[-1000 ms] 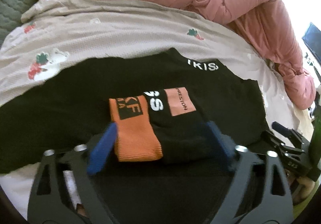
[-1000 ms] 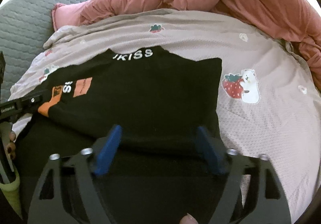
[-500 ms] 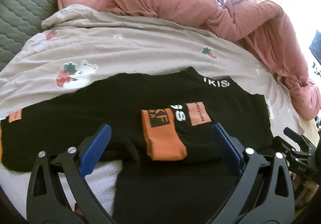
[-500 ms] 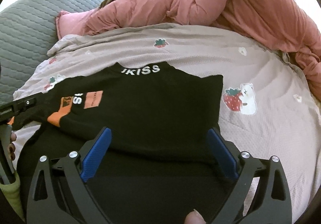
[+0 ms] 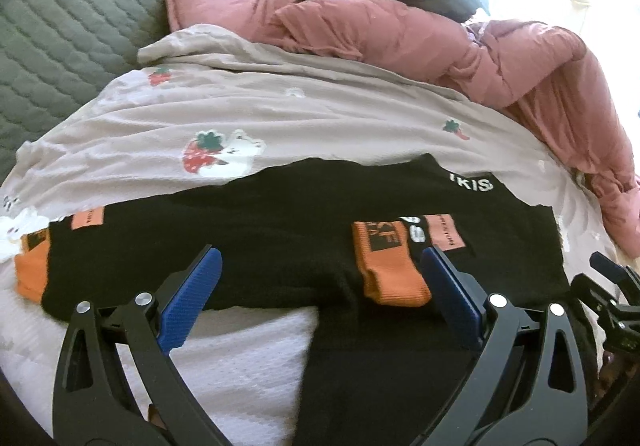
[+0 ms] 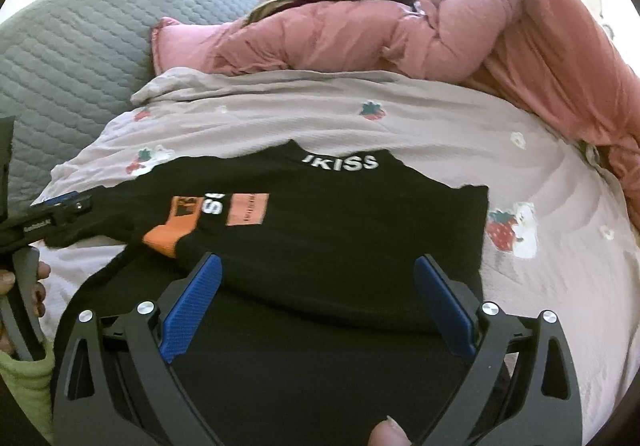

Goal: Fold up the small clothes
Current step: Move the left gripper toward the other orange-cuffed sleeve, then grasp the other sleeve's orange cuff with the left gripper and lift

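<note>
The black knit sweater with white collar lettering (image 6: 320,246) lies flat on the bed's pale blanket printed with strawberries (image 6: 440,134), collar toward the far side. One sleeve is now folded in across the chest, its orange ribbed cuff (image 5: 394,278) resting near the middle of the body. The other sleeve still stretches out to the left, its orange cuff end (image 5: 30,274) at the blanket's edge.

A second ago both sets of tongs were low over the cloth; both have since spread and lifted back. The left tongs (image 5: 320,298) hang released above the folded cuff, nothing between the blue pads. The right tongs (image 6: 318,302) are just as wide apart over the sweater's near hem, also empty.

So the first sleeve fold looks set down and let go. I'd guess the outstretched left sleeve comes next.
</note>
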The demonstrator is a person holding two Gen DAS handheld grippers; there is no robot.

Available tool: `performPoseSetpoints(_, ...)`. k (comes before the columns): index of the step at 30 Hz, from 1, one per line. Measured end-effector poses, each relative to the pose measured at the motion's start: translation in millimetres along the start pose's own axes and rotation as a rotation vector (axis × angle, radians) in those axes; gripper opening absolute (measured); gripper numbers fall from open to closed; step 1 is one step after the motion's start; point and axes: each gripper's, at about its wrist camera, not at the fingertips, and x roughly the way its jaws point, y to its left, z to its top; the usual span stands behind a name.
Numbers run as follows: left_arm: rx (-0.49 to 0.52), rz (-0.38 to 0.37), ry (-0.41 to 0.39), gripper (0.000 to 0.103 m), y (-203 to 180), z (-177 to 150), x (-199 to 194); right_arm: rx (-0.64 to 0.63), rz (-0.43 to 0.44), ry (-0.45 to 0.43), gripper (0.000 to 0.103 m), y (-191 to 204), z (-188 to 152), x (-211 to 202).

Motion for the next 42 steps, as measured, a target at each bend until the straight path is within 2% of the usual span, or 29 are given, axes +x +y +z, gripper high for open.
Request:
performPoseSetpoints(18,-0.102,0.142,-0.046,0.093,55,-3,-13,-0.120,0.075,-0.024,0.097,62,23,1)
performPoseSetpoints(32,-0.168,0.257,-0.072,0.093,85,0,-21,-0.191,0.136,-0.021,0.098,108,35,20)
performPoseSetpoints(42,-0.284,0.351,-0.115,0.093,125,-3,-31,-0.233,0.171,0.001,0.098,144,38,42)
